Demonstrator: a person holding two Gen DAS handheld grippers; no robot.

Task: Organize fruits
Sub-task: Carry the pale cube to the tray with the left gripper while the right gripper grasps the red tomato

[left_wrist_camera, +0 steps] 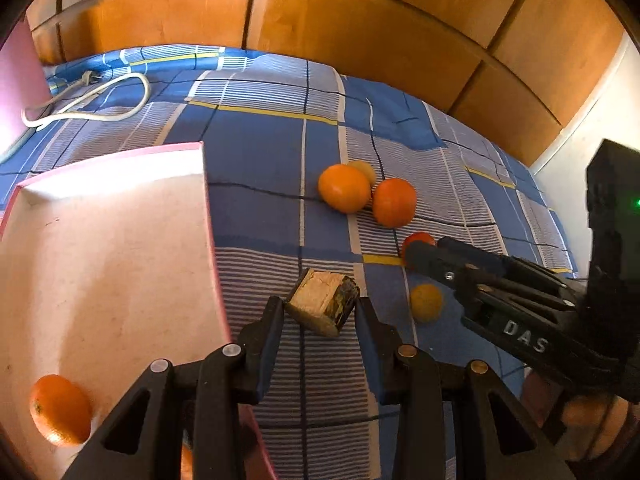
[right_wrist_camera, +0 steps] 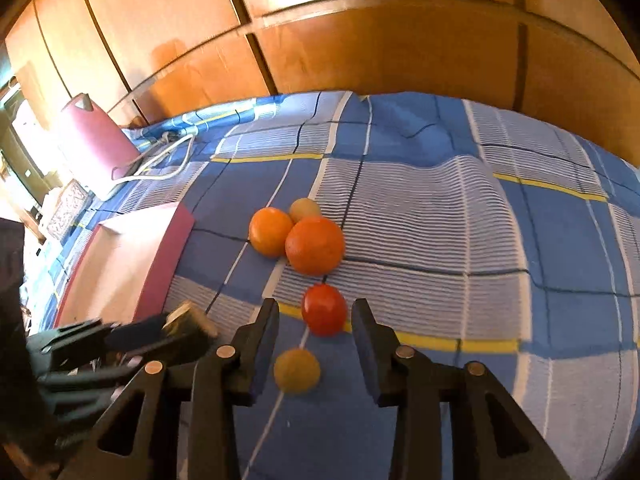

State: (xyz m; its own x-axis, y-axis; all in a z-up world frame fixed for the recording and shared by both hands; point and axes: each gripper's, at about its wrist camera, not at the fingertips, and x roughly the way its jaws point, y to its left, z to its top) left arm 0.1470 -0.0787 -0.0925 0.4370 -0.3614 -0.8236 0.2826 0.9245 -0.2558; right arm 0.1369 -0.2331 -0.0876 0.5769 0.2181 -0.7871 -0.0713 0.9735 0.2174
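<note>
While left hand-held gripper [left_wrist_camera: 319, 312] clamps block [left_wrist_camera: 323, 301], right hand-held gripper [right_wrist_camera: 315, 314] straddles tomato [right_wrist_camera: 324, 309].

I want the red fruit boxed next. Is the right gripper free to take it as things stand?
Probably yes. The right gripper is open, and the red fruit sits between its fingertips with nothing in between. The small yellow fruit lies nearer, under the fingers, and might get nudged.

Red fruit [left_wrist_camera: 418, 239] half hidden behind right gripper [left_wrist_camera: 416, 258].
</note>
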